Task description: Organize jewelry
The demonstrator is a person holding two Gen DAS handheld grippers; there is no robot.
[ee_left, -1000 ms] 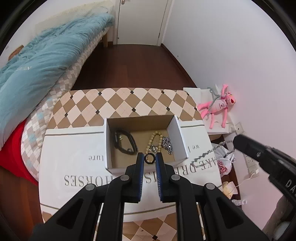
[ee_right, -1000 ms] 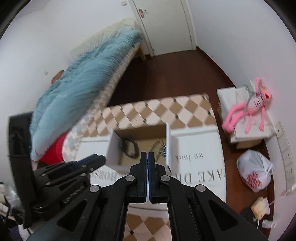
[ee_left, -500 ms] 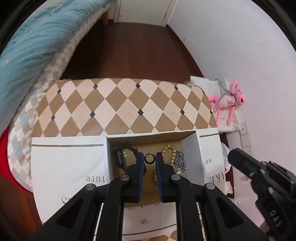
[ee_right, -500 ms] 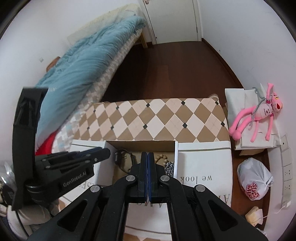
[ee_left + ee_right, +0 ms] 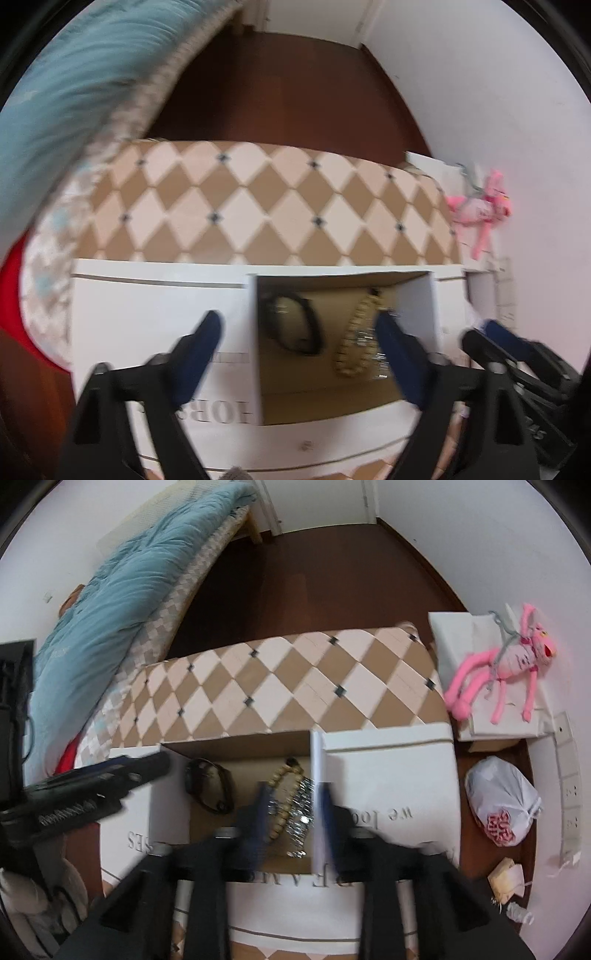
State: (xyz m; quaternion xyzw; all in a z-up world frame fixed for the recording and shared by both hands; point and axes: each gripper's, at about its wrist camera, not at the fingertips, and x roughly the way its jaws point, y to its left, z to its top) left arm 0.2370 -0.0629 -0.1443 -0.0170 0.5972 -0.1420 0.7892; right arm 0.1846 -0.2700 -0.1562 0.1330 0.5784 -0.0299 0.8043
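Observation:
An open cardboard box (image 5: 417,306) with white walls sits on the checked table (image 5: 258,206). In it lie a black bracelet (image 5: 295,328), a tan bead bracelet (image 5: 356,343) and a silver chain (image 5: 301,819). My left gripper (image 5: 299,325) is wide open and empty above the box, its fingers straddling it. The small black ring it held is not visible. My right gripper (image 5: 291,797) is open above the bead bracelet (image 5: 280,805) and chain, beside the box's right wall (image 5: 317,775). The black bracelet (image 5: 208,786) lies to its left.
A white printed cloth (image 5: 388,775) covers the table's near part. A small earring (image 5: 305,446) lies on the cloth (image 5: 147,314) near the front edge. A bed with a teal duvet (image 5: 110,602) stands left. A pink plush toy (image 5: 506,664) and a plastic bag (image 5: 502,801) are right.
My left gripper opened wide and let go of the black ring over the box. My right gripper went from shut to open and moved down over the box's right side.

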